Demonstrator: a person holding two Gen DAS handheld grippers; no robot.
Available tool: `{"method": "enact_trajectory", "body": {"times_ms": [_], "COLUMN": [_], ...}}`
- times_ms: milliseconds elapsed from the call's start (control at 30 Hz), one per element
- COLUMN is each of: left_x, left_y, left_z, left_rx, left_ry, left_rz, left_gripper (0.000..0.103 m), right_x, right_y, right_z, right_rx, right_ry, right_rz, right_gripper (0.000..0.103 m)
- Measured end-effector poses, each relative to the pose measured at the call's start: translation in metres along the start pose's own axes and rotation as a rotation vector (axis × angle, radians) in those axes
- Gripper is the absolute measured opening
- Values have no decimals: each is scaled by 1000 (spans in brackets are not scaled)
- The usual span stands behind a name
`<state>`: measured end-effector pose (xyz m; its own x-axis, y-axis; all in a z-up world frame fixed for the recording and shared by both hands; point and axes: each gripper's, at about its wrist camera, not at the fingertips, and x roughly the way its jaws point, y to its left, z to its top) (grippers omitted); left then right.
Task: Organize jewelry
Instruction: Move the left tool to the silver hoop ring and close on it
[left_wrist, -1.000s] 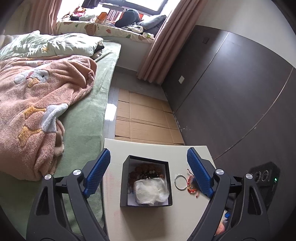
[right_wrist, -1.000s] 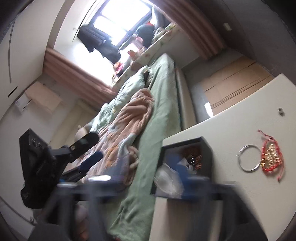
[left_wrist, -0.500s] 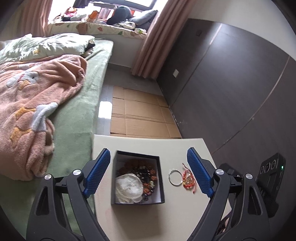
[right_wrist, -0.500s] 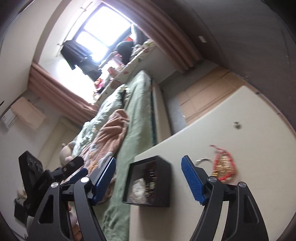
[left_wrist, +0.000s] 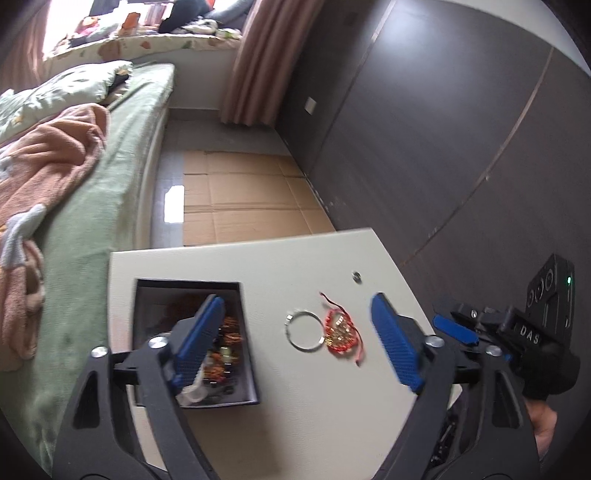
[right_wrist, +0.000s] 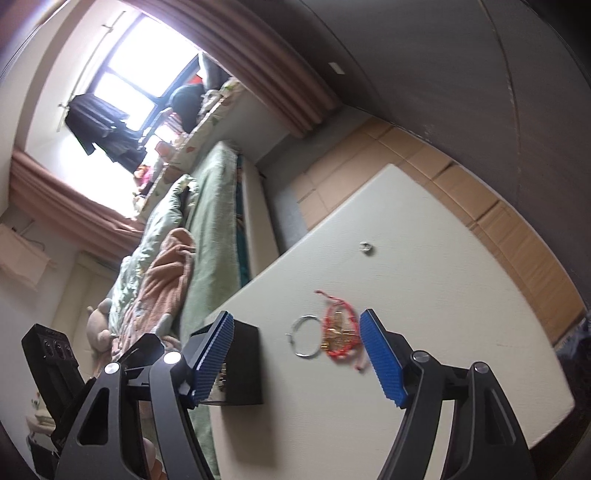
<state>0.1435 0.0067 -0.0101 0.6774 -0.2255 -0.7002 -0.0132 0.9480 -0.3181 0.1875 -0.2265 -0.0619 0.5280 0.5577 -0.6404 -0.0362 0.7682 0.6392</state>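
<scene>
A black open box (left_wrist: 243, 365) (right_wrist: 243, 362) with beaded jewelry and a white wad inside stands on the left of a cream table (left_wrist: 303, 258) (right_wrist: 424, 258). A silver ring bangle (left_wrist: 303, 329) (right_wrist: 306, 336) and a red-and-gold charm bracelet (left_wrist: 340, 330) (right_wrist: 338, 334) lie side by side right of the box. A small silver ring (left_wrist: 357, 274) (right_wrist: 366, 247) lies farther back. My left gripper (left_wrist: 295, 339) is open above the bangle, its left finger over the box. My right gripper (right_wrist: 297, 354) is open, its jaws on either side of the bangle and bracelet; it shows at the right in the left wrist view (left_wrist: 454, 328).
A bed with green cover and pink blanket (left_wrist: 44, 177) (right_wrist: 166, 266) runs along the table's left. Cardboard sheets (left_wrist: 243, 192) (right_wrist: 498, 221) cover the floor beyond the table. A dark panelled wall (left_wrist: 443, 129) stands to the right.
Both grippers have shifted right and closer to the table. The bangle and bracelet now lie between the fingers of each; the box has slid to the left in both views.
</scene>
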Motion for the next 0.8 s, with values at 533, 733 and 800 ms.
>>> {"method": "enact_trajectory", "body": {"times_ms": [533,733,800], "left_x": [86,114,121], "left_y": [-31,-31,-29], "left_z": [-15,-14,-13], "left_rx": [79,100,94], "left_ry": [209,283,305], "left_rz": [112,191,203], "left_gripper": [24,24,22], "right_x": [-8,-1,6], "right_y": [-31,-32,-31], "right_z": [23,30,31], "right_rx": [61,36,19], "right_ry": [4,29,50], "right_rz": [-15,-28,-46], "right_gripper": [70,70,70]}}
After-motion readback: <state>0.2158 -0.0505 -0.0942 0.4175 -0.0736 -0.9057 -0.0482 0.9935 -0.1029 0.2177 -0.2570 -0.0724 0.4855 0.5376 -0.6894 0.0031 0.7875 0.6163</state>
